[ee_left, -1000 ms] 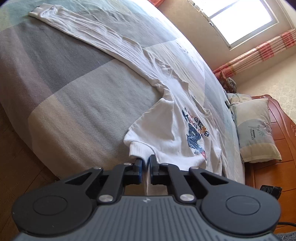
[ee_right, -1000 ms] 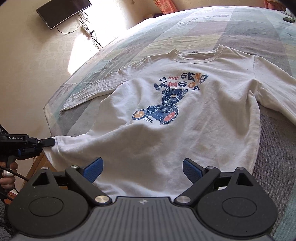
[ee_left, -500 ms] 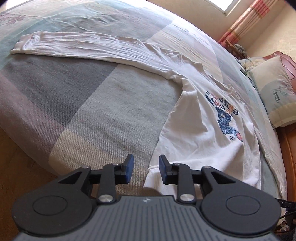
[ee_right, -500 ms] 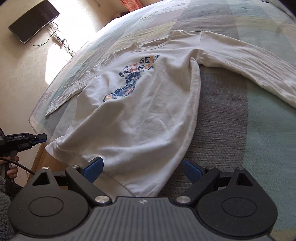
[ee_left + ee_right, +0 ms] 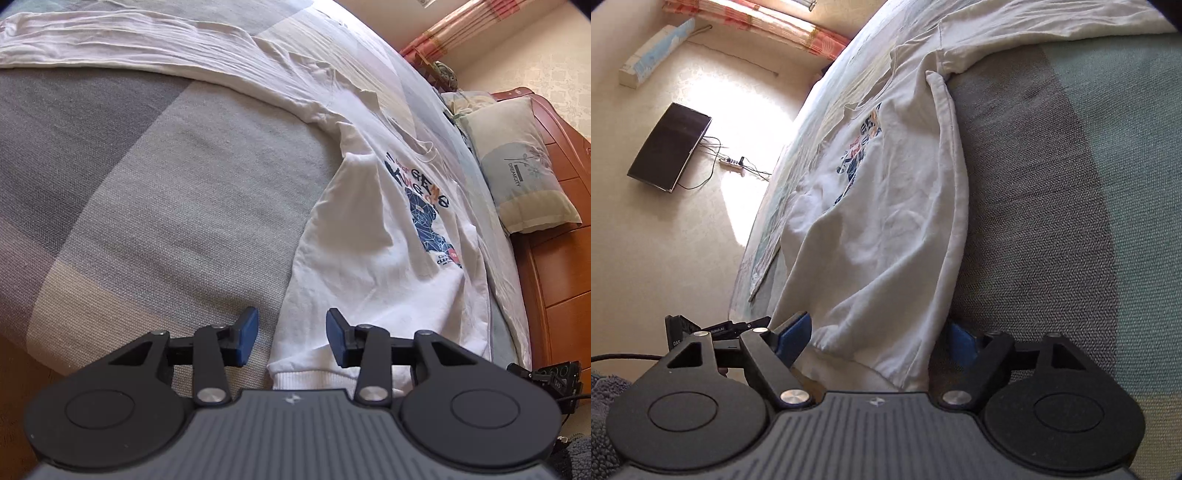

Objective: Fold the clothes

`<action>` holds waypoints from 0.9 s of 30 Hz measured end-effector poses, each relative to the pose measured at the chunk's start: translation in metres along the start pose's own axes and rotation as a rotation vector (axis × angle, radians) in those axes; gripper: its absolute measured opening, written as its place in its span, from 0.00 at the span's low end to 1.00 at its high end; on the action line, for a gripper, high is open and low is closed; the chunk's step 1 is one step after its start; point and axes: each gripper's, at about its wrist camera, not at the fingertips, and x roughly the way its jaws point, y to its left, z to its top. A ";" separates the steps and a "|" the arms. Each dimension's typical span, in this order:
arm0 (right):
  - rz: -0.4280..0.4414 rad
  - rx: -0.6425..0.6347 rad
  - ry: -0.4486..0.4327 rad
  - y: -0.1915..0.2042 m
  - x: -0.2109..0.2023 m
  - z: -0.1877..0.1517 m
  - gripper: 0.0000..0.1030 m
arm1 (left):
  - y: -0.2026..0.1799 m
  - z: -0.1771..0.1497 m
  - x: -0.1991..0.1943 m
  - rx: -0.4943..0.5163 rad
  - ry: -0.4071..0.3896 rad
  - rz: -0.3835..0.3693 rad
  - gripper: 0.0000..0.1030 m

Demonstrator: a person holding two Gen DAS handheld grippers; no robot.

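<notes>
Two grippers wait at the near hem of the white sweatshirt (image 5: 373, 258), spread flat on the bed (image 5: 155, 192) for folding. Left gripper (image 5: 291, 334) jaws are opening, holding nothing; right gripper (image 5: 875, 339) jaws are closing around the hem corner, not yet pressing.

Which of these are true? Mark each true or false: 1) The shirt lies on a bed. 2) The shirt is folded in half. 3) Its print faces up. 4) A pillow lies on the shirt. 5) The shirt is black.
1) True: the shirt lies on the bed.
2) False: it is spread out, sleeve stretched flat.
3) True: the print faces up.
4) False: the pillow lies beyond it, by the headboard.
5) False: it is white.
</notes>
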 end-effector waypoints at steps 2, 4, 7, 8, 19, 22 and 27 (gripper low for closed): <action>0.008 0.019 0.021 0.000 -0.002 -0.006 0.74 | 0.006 -0.002 -0.001 -0.038 0.019 -0.022 0.39; 0.032 0.048 0.051 -0.001 -0.004 -0.018 0.74 | 0.010 -0.003 -0.001 -0.065 0.026 -0.044 0.40; 0.045 0.041 0.055 0.002 0.004 -0.025 0.66 | 0.008 0.004 0.004 -0.074 0.033 -0.067 0.43; 0.051 0.046 0.058 0.003 0.009 -0.022 0.66 | 0.007 0.007 0.005 -0.071 0.038 -0.071 0.45; -0.225 0.031 0.162 0.033 0.006 -0.023 0.11 | -0.003 0.015 0.000 0.005 0.098 -0.026 0.47; -0.289 0.032 0.209 0.033 0.005 -0.021 0.13 | -0.009 0.029 0.001 0.033 0.061 -0.043 0.47; -0.283 0.020 0.128 0.038 -0.001 -0.009 0.43 | -0.021 0.073 0.017 0.073 -0.033 -0.101 0.52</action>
